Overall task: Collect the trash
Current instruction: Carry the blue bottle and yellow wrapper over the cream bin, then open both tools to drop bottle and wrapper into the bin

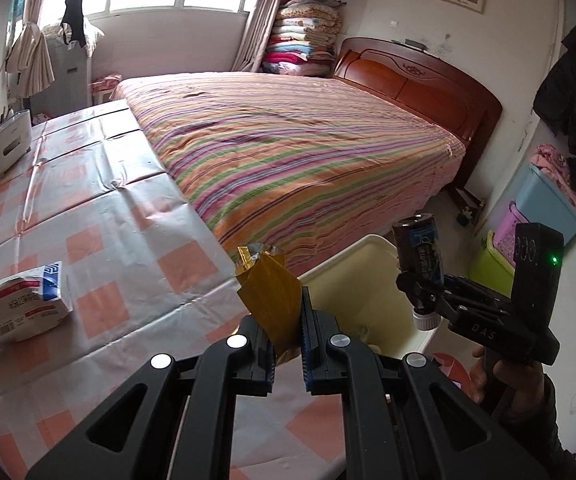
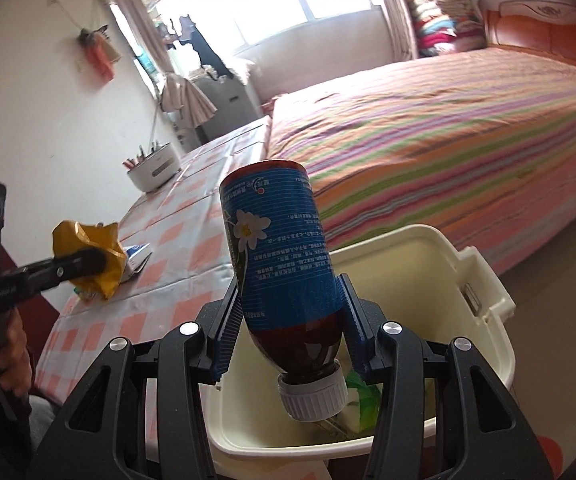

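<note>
Both grippers are loaded, and the step in hand looks like the drop into the bin. The right gripper [image 2: 293,308] has its jaws closed around the body of a dark bottle [image 2: 278,256] with a blue label, held upside down so its white cap [image 2: 313,396] hangs just above the open cream bin [image 2: 483,288], where some green and white scraps already lie. The left gripper [image 1: 288,334] has its jaws nearly closed on a crumpled yellow wrapper [image 1: 270,296], pinched at its lower end; it hangs over the edge of the table [image 1: 100,216], beside the bin [image 1: 371,248] and not yet above its opening. A white and blue packet [image 1: 24,304] lies on the checked tablecloth, with an orange object just behind it at the table's left edge, so more trash seems left to gather. The next move calls for the right jaws to spread so the bottle falls cap-first into the bin, and for the left gripper to travel sideways until the wrapper is over the opening before letting go; released where it is, the light wrapper would likely land on the table edge or the floor
</note>
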### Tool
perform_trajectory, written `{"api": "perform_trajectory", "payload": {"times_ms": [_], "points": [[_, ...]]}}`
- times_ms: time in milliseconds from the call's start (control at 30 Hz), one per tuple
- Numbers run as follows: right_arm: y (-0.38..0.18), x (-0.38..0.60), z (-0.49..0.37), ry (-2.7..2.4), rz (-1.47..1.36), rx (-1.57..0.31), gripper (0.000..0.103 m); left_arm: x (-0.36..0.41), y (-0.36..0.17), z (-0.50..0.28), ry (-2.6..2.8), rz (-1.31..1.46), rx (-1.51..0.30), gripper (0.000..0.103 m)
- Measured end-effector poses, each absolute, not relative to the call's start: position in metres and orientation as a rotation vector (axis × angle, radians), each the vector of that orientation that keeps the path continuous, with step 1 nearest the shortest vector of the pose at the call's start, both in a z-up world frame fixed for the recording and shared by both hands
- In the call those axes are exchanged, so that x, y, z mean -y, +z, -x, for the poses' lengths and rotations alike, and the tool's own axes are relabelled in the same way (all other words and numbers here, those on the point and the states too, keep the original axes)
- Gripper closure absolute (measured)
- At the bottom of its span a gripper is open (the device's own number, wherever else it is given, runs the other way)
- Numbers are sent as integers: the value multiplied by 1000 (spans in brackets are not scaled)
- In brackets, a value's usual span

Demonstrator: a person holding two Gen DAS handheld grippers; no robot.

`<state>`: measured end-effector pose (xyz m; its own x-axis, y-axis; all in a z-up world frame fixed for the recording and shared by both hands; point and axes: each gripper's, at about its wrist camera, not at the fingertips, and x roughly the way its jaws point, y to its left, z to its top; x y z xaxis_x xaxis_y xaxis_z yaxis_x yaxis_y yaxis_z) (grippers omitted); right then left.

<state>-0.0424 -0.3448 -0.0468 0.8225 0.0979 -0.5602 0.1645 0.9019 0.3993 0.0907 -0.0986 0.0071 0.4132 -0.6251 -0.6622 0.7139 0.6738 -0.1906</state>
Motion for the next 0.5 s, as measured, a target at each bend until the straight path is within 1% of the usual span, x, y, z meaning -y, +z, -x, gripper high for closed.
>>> {"api": "perform_trajectory", "payload": {"times_ms": [167, 200, 233, 300, 500], "points": [[-52, 360, 43, -71, -552, -614, 54, 121, 1, -80, -881, -161, -783, 93], [-53, 361, 43, -72, -560, -613, 53, 124, 0, -78, -886, -163, -784, 93], [-53, 362, 42, -65, -570, -612, 49, 128, -2, -76, -892, -166, -789, 93], [-51, 362, 43, -59, -589, -596, 45, 135, -5, -74, -901, -179, -800, 93], [-32, 363, 55, -78, -610, -507, 45, 154, -11, -71, -926, -196, -821, 93]]}}
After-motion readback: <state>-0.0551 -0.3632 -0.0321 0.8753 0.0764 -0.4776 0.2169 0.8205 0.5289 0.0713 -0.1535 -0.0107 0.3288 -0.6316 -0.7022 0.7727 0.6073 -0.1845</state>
